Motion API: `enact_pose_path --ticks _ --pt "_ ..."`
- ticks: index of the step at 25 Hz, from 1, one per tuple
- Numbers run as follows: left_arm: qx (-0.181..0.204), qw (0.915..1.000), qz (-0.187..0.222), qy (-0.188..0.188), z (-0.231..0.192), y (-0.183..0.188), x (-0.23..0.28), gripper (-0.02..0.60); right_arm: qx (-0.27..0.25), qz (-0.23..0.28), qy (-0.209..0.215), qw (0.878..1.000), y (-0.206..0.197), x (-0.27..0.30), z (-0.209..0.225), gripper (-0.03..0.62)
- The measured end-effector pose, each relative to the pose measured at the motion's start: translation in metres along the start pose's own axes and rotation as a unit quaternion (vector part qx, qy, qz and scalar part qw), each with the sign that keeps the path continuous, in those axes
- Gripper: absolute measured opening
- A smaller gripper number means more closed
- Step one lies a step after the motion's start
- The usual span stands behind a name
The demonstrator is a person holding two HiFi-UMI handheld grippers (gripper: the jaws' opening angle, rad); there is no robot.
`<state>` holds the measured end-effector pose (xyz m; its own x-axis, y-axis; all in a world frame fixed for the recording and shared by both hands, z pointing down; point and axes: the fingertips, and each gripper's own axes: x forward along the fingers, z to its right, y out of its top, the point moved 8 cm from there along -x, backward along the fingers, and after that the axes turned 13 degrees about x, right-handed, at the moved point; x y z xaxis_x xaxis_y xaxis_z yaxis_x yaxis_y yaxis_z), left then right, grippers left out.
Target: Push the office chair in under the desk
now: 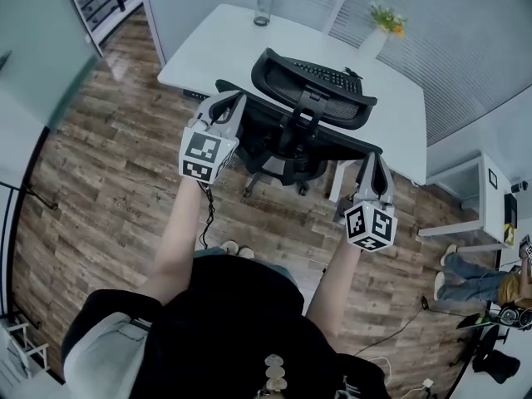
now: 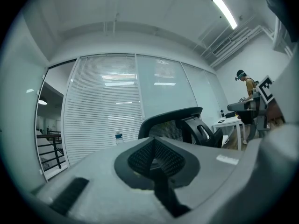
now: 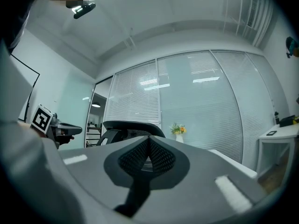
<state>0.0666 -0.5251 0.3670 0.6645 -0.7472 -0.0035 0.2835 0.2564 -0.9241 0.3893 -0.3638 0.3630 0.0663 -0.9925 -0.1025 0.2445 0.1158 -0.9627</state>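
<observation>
2 tongs: left gripper (image 1: 226, 105) and right gripper (image 1: 373, 160), each with jaws closed on nothing
Left gripper: held level, tips at the left end of the backrest, seemingly against it
Right gripper: held about level, tips at the right end of the backrest, contact not certain
Office chair (image 1: 314, 90): black mesh, at the desk's near edge, back turned to the person; castors (image 1: 249, 191) on the floor (image 1: 108, 181) just outside that edge
Desk (image 1: 224, 44): white; 1 bottle (image 1: 264, 1) at its far edge, 1 vase of flowers (image 1: 378, 32) near its far right corner
Step in hand: the push itself, by my reading; seat looks partly under, not yet home
Next move: both tongs press forward together and evenly, since 1 side leading would likely swivel the chair
Risk: castors could catch the desk leg (image 1: 337, 181) just beside the chair's right side
</observation>
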Motion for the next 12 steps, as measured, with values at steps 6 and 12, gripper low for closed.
enact_pose_path --ticks 6,12 --pt "0.005 0.9999 -0.011 0.000 0.0021 -0.0029 0.0010 0.008 0.007 0.003 0.004 1.000 0.0016 0.0026 0.0010 0.005" --pt "0.007 0.9999 -0.013 -0.001 0.0034 -0.0020 0.0016 0.008 0.007 -0.002 0.006 1.000 0.0009 0.0032 0.0011 0.005"
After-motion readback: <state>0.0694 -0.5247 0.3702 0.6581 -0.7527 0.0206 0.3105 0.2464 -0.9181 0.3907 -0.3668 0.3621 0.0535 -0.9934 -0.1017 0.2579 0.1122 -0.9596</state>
